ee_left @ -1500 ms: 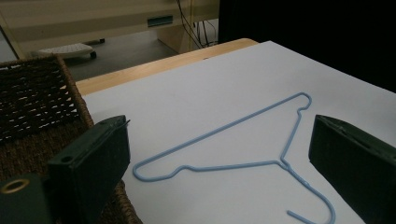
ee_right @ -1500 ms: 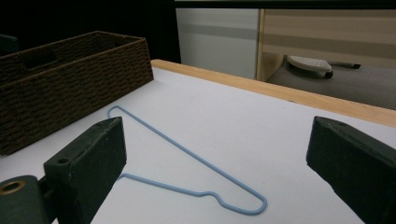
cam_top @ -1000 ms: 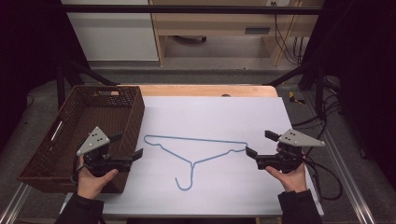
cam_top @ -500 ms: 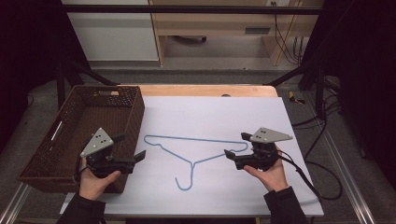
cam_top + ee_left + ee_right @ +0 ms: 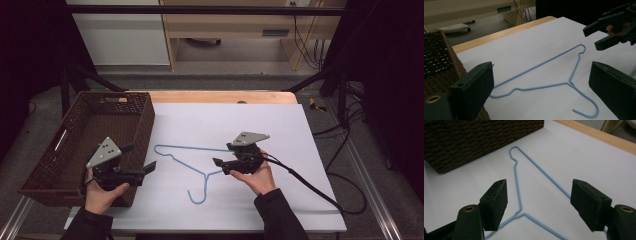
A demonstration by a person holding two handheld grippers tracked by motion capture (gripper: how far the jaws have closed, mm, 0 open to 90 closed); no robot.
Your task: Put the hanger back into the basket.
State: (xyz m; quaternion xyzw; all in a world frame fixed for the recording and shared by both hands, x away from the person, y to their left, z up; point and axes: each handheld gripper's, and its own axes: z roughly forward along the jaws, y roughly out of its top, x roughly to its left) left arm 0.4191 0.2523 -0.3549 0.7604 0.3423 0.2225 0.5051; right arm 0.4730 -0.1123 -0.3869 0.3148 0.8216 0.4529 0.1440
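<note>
The blue wire hanger (image 5: pixel 197 167) lay flat on the white worktop (image 5: pixel 280 130), just right of the wicker basket (image 5: pixel 85 135), its hook curling toward the person. The right gripper (image 5: pixel 222 165) hovered over the hanger's right shoulder, its fingers (image 5: pixel 495 203) spread wide with the neck and both arms of the wire between them. The left gripper (image 5: pixel 148 169) waited beside the basket, near the hanger's left tip, its fingers (image 5: pixel 474 85) also apart and empty.

The step appeared to be a right-hand pick-up. Thin wire lying flat gives little to bite on, so the fingers would do best coming low, straddling one single run of wire rather than the junction, and closing squarely across it. The left gripper could steady the far tip against sliding.
</note>
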